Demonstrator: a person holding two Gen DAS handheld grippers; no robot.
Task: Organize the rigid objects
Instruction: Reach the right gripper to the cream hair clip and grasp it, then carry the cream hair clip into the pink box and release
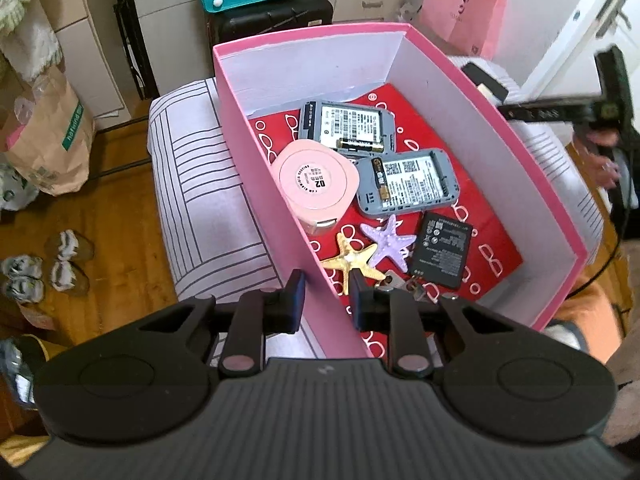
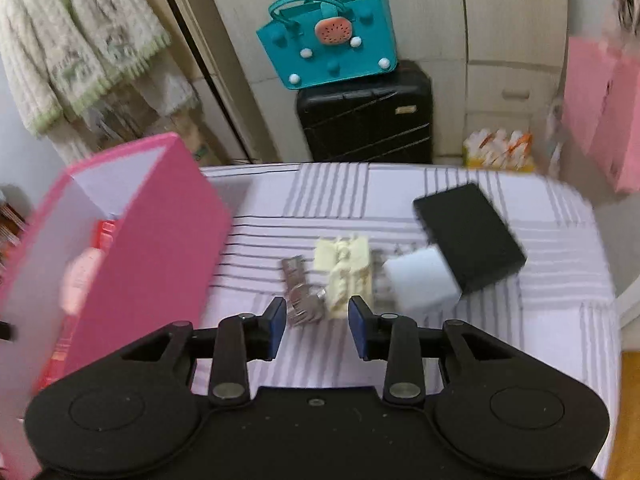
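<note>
Pink cardboard stood between the pads of the left claw (image 1: 325, 296): it was clamped on the near side wall of the pink box (image 1: 276, 184), one finger outside, one inside. Just beyond the inner finger lay a yellow starfish (image 1: 347, 258) and a purple starfish (image 1: 387, 242), touching each other, with a black battery (image 1: 440, 250) beside them. Farther in sat a round pink case (image 1: 314, 188) against the wall and two grey devices (image 1: 406, 186) with their backs open, all on the box's red lining.

The right claw (image 2: 317, 322) hung open over the striped surface (image 2: 540, 320), nothing between its pads. Just ahead of it lay a small metal piece (image 2: 300, 296) and a cream figurine (image 2: 346, 272), then a white block (image 2: 424, 280) touching a black box (image 2: 470, 236). The view was blurred.
</note>
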